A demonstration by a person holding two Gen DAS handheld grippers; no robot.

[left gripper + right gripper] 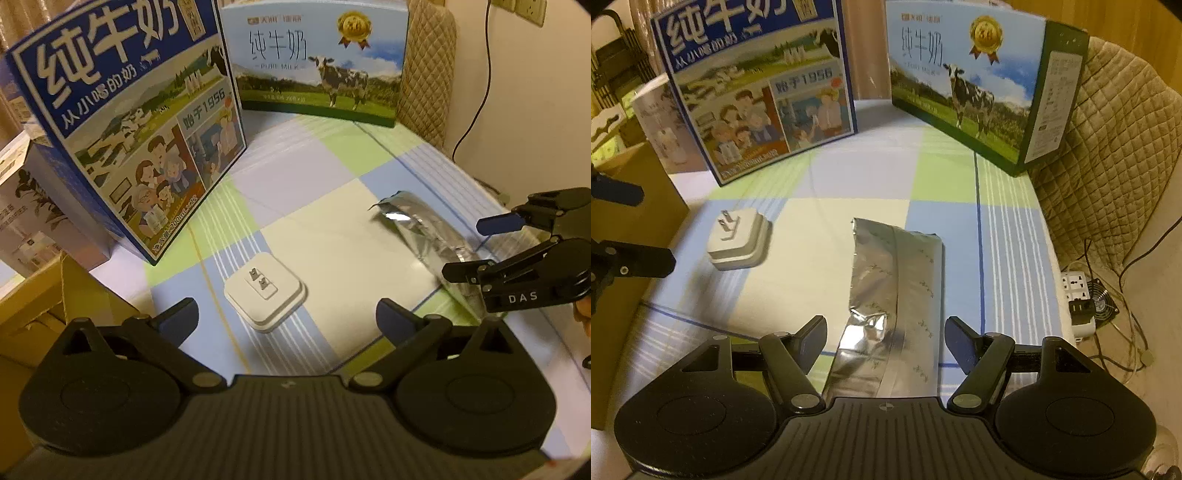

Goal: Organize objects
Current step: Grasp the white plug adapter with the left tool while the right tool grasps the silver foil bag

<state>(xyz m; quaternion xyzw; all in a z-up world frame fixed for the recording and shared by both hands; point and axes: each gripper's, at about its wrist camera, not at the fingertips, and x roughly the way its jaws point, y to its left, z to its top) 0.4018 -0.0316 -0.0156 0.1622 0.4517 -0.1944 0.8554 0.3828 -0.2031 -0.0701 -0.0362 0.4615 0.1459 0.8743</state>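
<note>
Both approaches were under way: the left gripper [287, 319], jaws apart and empty, hung over the white plug adapter [265, 295], which lay left of the silver foil pouch [897, 291] that the wide-open right gripper [886, 341] straddled, needing only closure next.

Both wrist views angled down, close, sharing checked tabletop [332, 236]

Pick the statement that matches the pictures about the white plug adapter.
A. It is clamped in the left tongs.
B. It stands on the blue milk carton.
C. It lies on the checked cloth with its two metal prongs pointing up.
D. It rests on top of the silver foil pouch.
C: the white plug adapter lies flat on the checked cloth, prongs up, ahead of the open left tongs and apart from the silver foil pouch.
</note>
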